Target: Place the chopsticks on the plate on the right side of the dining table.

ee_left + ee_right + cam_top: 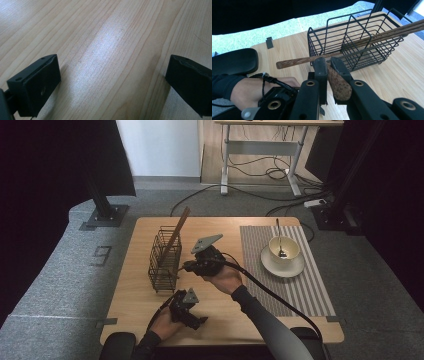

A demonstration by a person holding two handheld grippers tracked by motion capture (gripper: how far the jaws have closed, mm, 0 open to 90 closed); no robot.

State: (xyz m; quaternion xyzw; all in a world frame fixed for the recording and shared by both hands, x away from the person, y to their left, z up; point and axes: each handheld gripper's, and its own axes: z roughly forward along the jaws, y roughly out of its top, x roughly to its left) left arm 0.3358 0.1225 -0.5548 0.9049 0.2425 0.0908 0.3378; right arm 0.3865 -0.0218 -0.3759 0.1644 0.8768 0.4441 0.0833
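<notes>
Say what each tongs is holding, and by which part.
The right tongs are shut on a wooden chopstick, near its thick end. A second chopstick lies across them. The left tongs are open over bare table, holding nothing.

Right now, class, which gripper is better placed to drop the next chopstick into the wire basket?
Right. The right gripper is clamped on a chopstick beside the wire basket; the left gripper rests open, holding nothing.
</notes>
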